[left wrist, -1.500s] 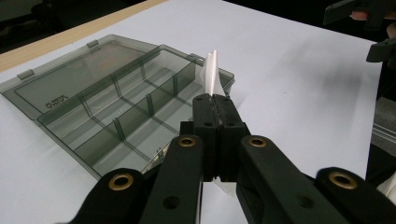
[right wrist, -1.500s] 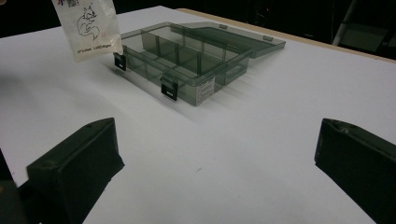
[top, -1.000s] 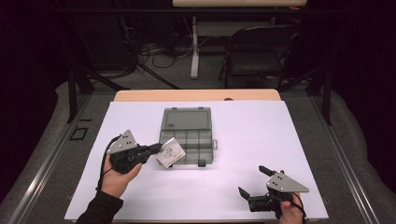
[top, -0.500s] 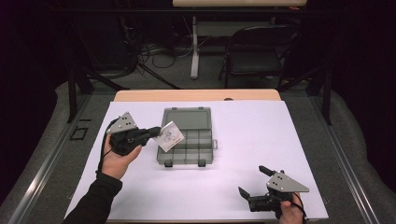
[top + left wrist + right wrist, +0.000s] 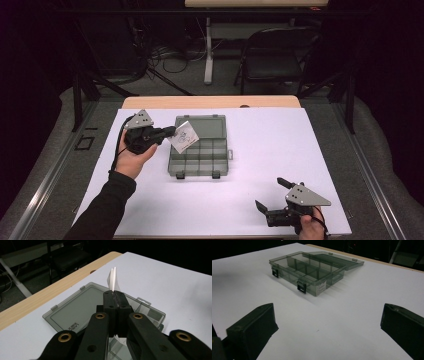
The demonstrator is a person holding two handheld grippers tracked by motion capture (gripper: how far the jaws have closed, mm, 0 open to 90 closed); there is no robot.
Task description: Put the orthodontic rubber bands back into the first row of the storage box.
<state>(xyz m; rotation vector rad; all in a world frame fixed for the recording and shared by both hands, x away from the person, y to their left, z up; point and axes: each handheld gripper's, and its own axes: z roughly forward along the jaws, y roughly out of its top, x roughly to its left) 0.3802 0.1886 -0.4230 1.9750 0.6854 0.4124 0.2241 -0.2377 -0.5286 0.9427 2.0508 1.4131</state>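
A smoky transparent compartment box [image 5: 199, 150] lies open on the white table, its lid [image 5: 202, 126] flat toward the far side. My left gripper [image 5: 172, 131] is shut on a small clear plastic bag [image 5: 183, 137], holding it above the box's left edge. In the left gripper view the jaws are pressed together on the bag [image 5: 113, 280], which stands edge-on above the lid [image 5: 75, 312]. My right gripper [image 5: 273, 195] rests open near the table's front right, nothing between its fingers. The right gripper view shows the box [image 5: 312, 271] ahead with two black latches facing it.
A wooden table edge [image 5: 210, 102] runs along the far side of the white surface. A dark chair [image 5: 272, 60] and cables stand on the floor beyond. White table [image 5: 280, 145] stretches between the box and my right gripper.
My left gripper has carried the bag away from the front of the box toward the far side, over the box's left edge. The right gripper has stayed put.
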